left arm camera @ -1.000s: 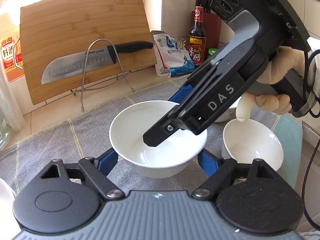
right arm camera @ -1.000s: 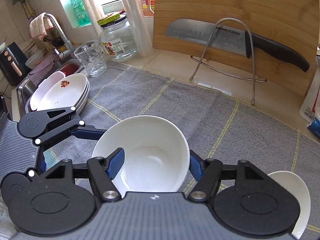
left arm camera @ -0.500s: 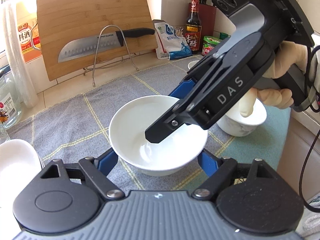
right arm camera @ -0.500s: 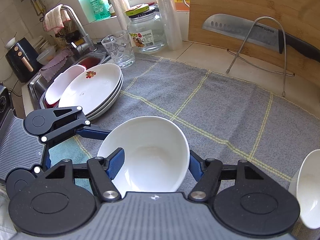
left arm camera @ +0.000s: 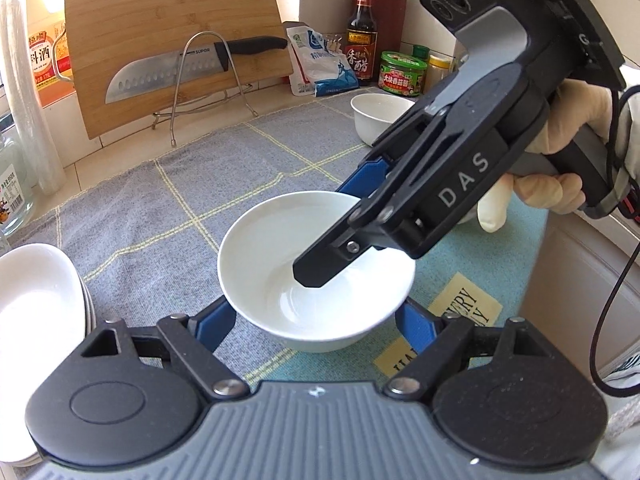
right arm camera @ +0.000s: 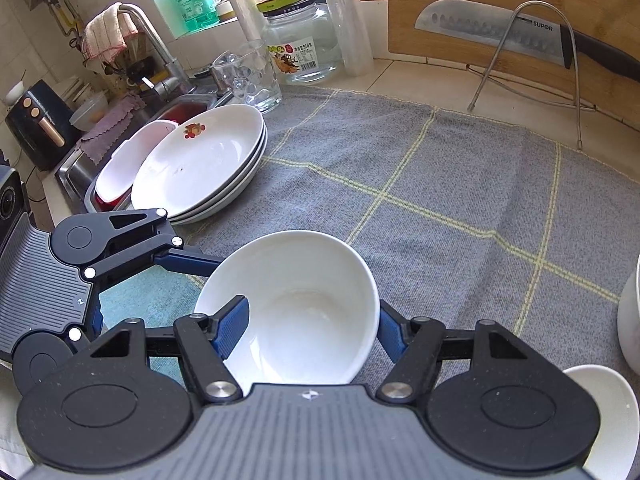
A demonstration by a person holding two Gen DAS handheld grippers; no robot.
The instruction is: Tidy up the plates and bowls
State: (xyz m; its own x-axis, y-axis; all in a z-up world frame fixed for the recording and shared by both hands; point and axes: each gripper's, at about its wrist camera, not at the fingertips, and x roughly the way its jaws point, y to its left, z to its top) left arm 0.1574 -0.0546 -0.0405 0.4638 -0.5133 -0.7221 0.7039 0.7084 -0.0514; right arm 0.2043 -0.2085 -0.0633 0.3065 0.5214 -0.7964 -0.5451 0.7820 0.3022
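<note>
Left wrist: bowl (left arm camera: 276, 280) white, glossy, empty

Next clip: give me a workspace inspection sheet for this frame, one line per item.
Surface: grey checked towel over a tiled counter.
Job's things: white bowl held by both grippers; stack of plates near the sink; second bowl behind.
Clutter: knife on a wire stand against a bamboo cutting board; vinegar bottle; glass jar.
Grippers: left gripper grips the bowl's outside; right gripper clamps its rim, one finger inside.
Cables: black cable hanging from the right gripper.
Surroundings: sink and faucet.
</note>
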